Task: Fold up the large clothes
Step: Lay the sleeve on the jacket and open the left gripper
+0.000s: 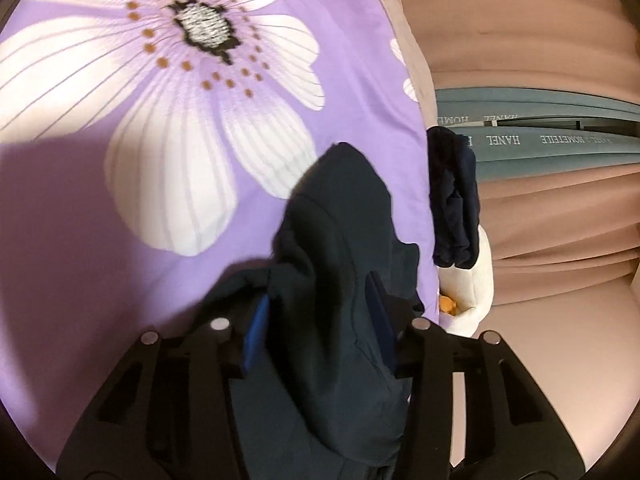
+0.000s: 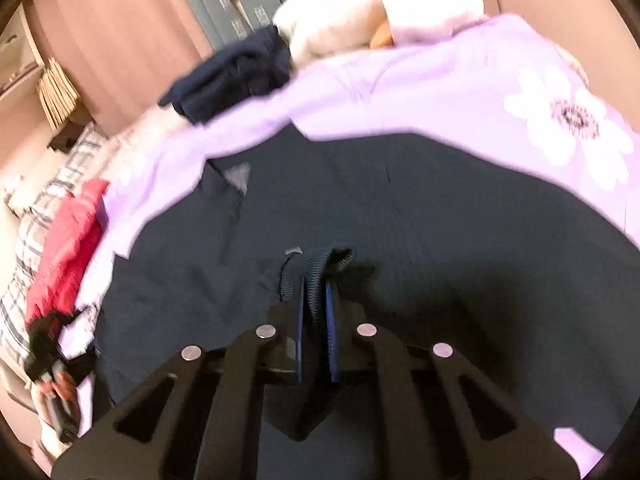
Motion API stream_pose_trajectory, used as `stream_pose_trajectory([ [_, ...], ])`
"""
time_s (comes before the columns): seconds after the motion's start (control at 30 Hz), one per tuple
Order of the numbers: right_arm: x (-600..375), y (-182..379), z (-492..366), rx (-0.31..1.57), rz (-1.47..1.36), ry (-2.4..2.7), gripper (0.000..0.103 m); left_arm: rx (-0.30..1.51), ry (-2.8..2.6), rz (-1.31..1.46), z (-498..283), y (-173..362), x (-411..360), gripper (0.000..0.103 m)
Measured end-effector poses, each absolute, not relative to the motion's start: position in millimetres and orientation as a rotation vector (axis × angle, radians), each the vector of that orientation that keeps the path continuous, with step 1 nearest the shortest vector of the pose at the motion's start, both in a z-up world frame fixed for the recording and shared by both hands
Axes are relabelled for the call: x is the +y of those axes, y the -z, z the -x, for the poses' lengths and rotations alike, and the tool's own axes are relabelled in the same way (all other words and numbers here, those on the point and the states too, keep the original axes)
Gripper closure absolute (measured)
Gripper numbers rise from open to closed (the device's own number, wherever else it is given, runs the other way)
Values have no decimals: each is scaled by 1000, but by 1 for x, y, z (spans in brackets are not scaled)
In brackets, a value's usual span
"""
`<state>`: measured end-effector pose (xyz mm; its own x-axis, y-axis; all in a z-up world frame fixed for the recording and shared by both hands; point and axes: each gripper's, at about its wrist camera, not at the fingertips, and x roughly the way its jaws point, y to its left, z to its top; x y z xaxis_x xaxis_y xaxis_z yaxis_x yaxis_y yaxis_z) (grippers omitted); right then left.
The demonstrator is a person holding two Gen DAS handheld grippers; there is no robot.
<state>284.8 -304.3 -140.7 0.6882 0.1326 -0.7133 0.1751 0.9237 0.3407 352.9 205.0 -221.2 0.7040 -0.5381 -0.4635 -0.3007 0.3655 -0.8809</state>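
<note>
left gripper point(image 1: 320, 336) clamped on bunched dark navy fabric garment point(image 1: 332, 240) | right gripper point(image 2: 316, 316) pinching its ribbed hem point(image 2: 316, 268) | lift evenly, keep cloth taut over purple floral bedsheet point(image 1: 120, 200)

The garment point(image 2: 400, 216) lies spread on the floral bedsheet point(image 2: 440, 92); beyond it a folded clothes bundle point(image 2: 236, 72) sits beside a plush toy point(image 2: 360, 8), with a red cloth point(image 2: 68, 240) to the left
</note>
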Motion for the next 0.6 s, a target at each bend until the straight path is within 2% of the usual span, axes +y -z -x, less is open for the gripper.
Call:
stream_pose_trajectory([
  [0.2, -324, 190, -290, 957, -297, 105, 93, 899, 171, 1112, -356, 216, 199, 57],
  [0.23, -328, 190, -288, 954, -312, 100, 87, 920, 169, 1059, -354, 212, 199, 55],
  [0.27, -332, 187, -283, 952, -323, 111, 84, 938, 169, 987, -351, 204, 198, 52],
  [0.3, -333, 183, -279, 941, -323, 115, 83, 949, 156, 922, -349, 199, 198, 41],
  [0.33, -334, 175, -273, 916, -304, 120, 81, 953, 132, 797, -343, 184, 198, 38],
  [0.43, -321, 151, -260, 839, -194, 84, 72, 934, 100, 557, -337, 157, 193, 38],
  [0.6, -262, 142, -277, 833, -104, -78, 71, 902, 159, 311, -349, 132, 138, 38],
])
